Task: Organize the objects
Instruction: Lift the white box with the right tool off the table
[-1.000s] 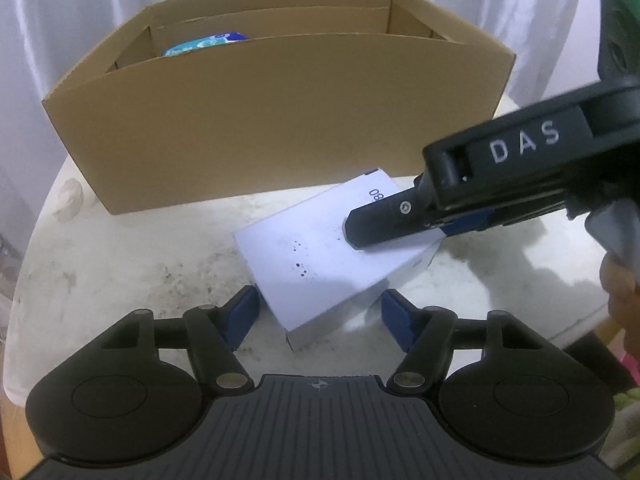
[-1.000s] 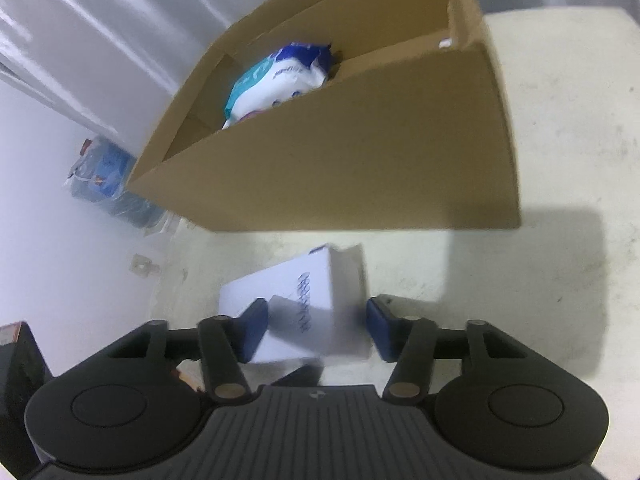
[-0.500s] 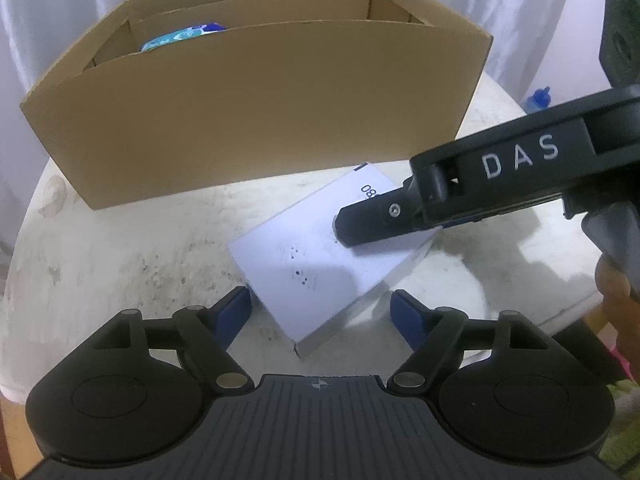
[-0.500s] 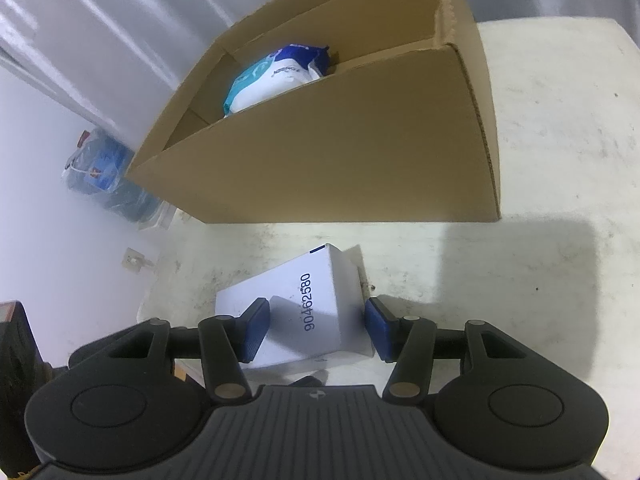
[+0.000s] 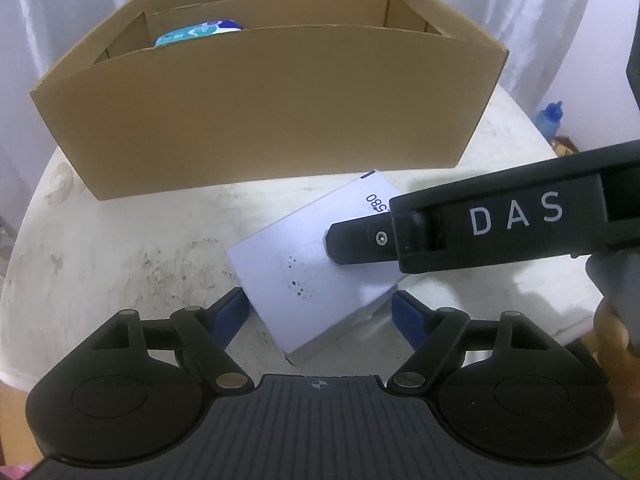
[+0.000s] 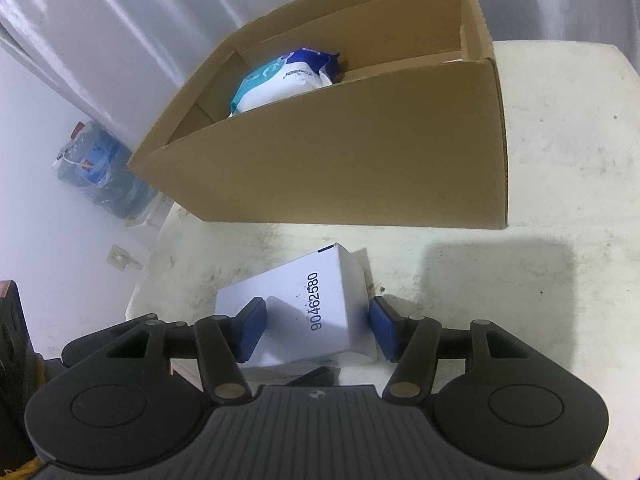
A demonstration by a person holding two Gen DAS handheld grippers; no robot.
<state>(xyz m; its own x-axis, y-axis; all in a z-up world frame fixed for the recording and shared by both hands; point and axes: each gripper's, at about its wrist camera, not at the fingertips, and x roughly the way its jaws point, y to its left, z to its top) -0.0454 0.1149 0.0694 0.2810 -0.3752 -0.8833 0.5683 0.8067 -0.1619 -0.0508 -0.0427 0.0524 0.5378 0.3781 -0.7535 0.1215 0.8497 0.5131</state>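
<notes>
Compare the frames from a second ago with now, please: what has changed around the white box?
The left gripper has spread wider, its blue pads now clear of the white box, which lies on the table. The right gripper is opening around the box's numbered end, the pad on the picture's right clear of it. The cardboard box and the wipes pack inside it stayed put.
</notes>
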